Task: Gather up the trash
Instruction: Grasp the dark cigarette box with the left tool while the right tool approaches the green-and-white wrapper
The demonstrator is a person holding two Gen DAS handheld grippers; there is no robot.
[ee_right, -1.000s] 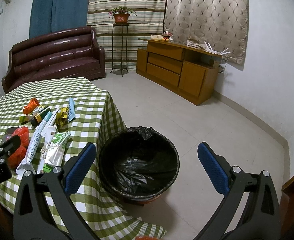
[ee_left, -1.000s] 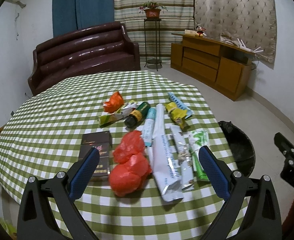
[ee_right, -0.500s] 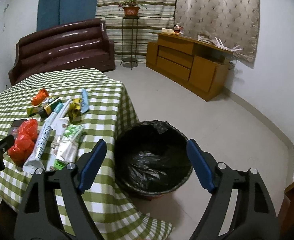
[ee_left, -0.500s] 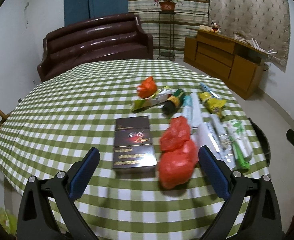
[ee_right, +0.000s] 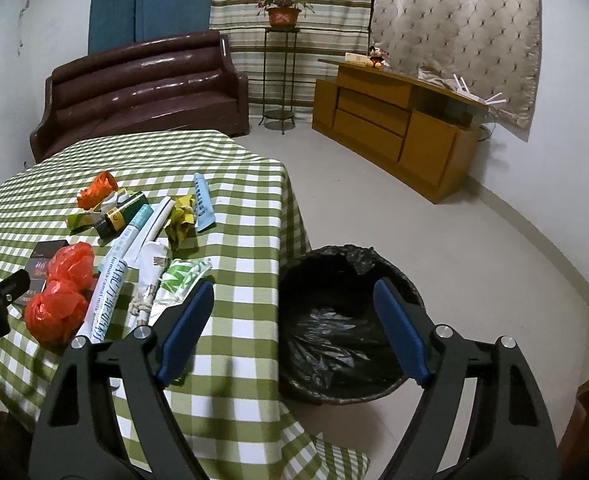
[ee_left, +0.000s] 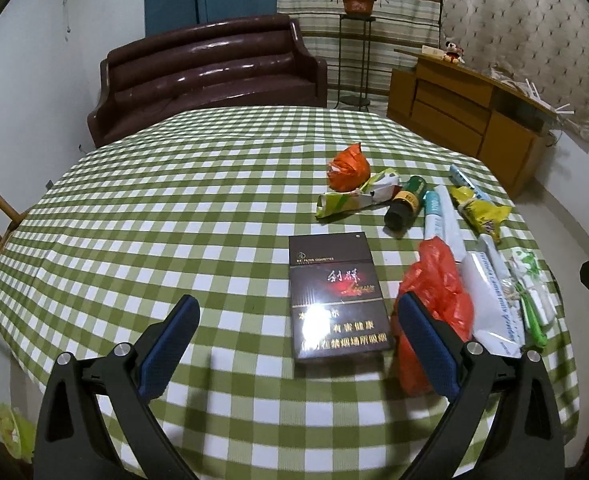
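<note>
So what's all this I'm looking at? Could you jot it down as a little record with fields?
Setting: table with a green checked cloth
Trash on it: dark cigarette box, red plastic bags, orange bag, dark bottle, white wrappers, yellow wrapper
Bin: black-lined trash bin on the floor beside the table
Left gripper: open, empty, over the cigarette box
Right gripper: open, empty, jaws just narrowed, near the bin

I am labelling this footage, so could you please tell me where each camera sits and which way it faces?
Left wrist: sits on the left gripper, angled down at the checked table and cigarette pack; its open blue fingers show.
Right wrist: sits on the right gripper, angled down past the table edge at the black-lined bin; its open fingers show.
Shared: red bags, sofa, cabinet.
</note>
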